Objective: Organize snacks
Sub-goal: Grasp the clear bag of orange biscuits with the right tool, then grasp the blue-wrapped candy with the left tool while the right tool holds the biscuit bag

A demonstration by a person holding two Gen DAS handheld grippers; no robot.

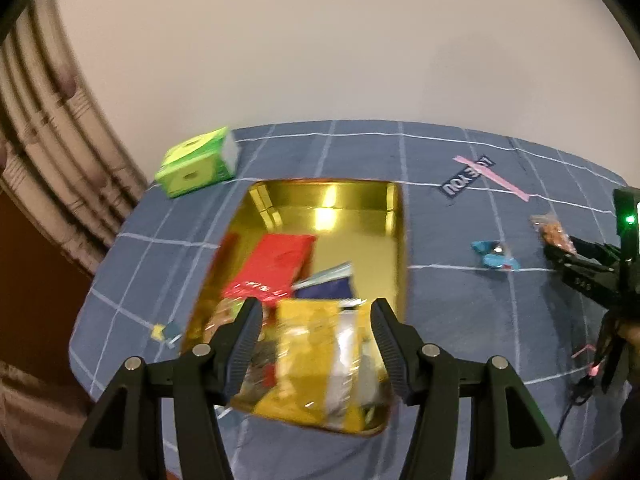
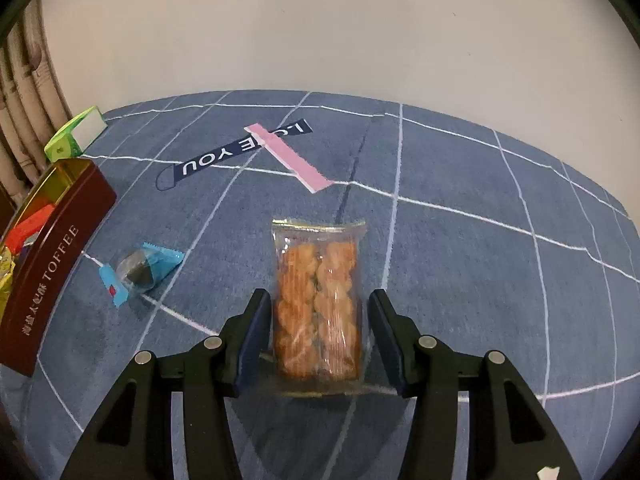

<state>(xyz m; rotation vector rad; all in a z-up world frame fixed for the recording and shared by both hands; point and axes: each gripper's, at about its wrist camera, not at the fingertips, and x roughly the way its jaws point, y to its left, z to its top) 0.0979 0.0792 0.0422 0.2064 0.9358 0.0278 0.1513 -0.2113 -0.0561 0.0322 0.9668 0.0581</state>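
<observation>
Blue cloth: a soft woven cover [image 2: 460, 208] with thin white grid lines carries everything; it lies flat and matte
Tin: a rectangular metal toffee tin [image 1: 396, 232], dark red outside, mirror-gold inside, sits near the cloth's left edge; glossy packets already fill its near half
Step in hand: picking up the next loose snack to go into the tin, by my reading
Task's thing: a clear crinkly plastic packet of orange-brown twisted biscuits [image 2: 318, 304] lies flat near the middle of the cloth's near edge, right of the tin
Right gripper [image 2: 318, 336]: jaws parted, one black ribbed pad on each long side of the packet; a narrow gap shows at both sides, so nothing is gripped yet
Left gripper [image 1: 316, 344]: jaws apart and empty, hanging over the tin's near end; the view is smeared
Next move: probably closing gently on the slippery film, since the biscuits look brittle
Also waiting: a small blue foil-wrapped sweet [image 2: 140, 272] between packet and tin; a green cardboard box [image 1: 196, 168] at the far left corner
</observation>
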